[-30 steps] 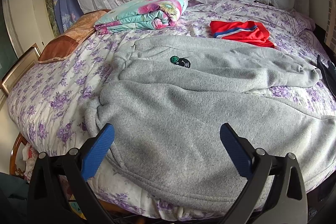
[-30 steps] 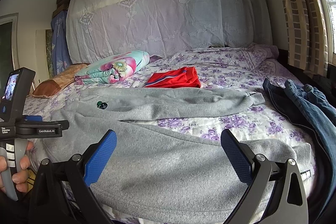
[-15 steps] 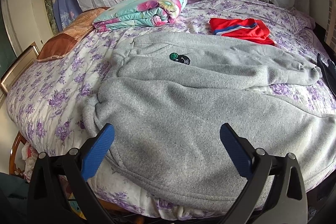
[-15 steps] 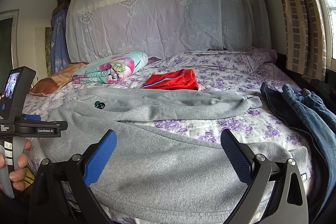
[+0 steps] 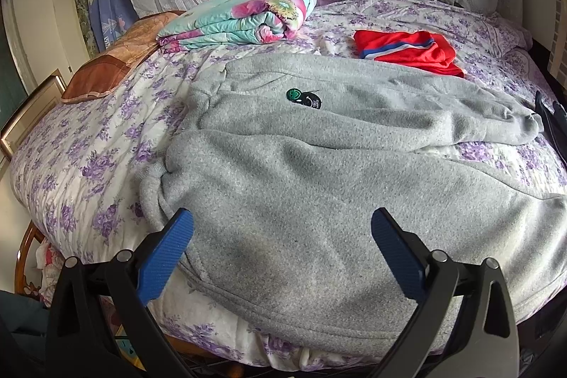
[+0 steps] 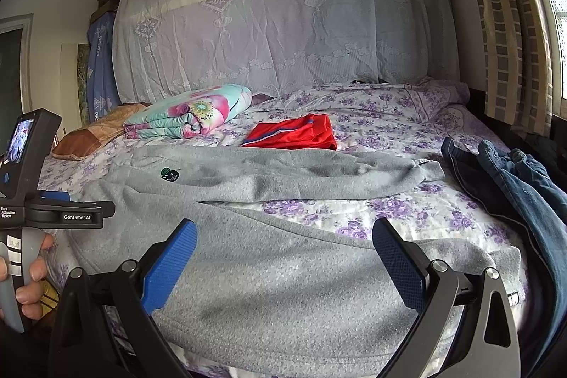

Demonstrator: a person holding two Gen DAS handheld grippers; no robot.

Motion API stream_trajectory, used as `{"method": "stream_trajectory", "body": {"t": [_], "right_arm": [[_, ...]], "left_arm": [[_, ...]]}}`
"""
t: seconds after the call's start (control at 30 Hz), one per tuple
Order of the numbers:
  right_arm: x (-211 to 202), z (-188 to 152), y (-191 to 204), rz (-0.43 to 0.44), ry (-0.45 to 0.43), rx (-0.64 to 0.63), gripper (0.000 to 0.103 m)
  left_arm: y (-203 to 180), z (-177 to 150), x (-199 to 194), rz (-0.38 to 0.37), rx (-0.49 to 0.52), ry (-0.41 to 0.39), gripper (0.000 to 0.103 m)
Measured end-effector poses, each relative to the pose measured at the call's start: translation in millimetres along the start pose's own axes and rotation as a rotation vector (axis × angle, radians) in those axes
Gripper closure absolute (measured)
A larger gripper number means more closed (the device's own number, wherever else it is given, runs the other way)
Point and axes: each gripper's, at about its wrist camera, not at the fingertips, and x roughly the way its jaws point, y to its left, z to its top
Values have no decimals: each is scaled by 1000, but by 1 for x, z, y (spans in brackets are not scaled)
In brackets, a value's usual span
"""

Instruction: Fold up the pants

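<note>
Grey sweatpants [image 5: 301, 172] lie spread on the bed, waistband to the left and the two legs splayed to the right, with a small green logo [image 5: 303, 96] near the hip. They also show in the right wrist view [image 6: 283, 257]. My left gripper [image 5: 281, 236] is open and empty, hovering over the near waist part. My right gripper [image 6: 283, 250] is open and empty, above the near leg. The left gripper's body [image 6: 42, 211] shows at the left of the right wrist view.
The bed has a purple floral sheet [image 5: 88, 158]. A folded floral quilt [image 5: 244, 16] and an orange pillow [image 5: 113, 66] lie at the back left. Folded red shorts [image 5: 407, 50] lie behind the pants. Blue jeans [image 6: 514, 186] are heaped at the bed's right edge.
Both grippers have moved slightly closer over the pants. Both stay open and the pants have not moved.
</note>
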Motion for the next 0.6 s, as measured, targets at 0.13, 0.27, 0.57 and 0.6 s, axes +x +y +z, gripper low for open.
{"method": "stream_trajectory", "body": {"t": [0.13,0.27,0.57,0.6], "right_arm": [[0,0,-1,-1,0,1,3],[0,1,-1,-1,1,5,3],[-1,2,-2,1,-2,16,3],[-1,2,-3,2,-1,18,3]], "left_arm": [[1,0,0,-1,-1,1,5],[1,1,0,0,-1,0,5],[1,3,-4,-1,-6,1,5],[2,4,-5,0,-6,1,5]]}}
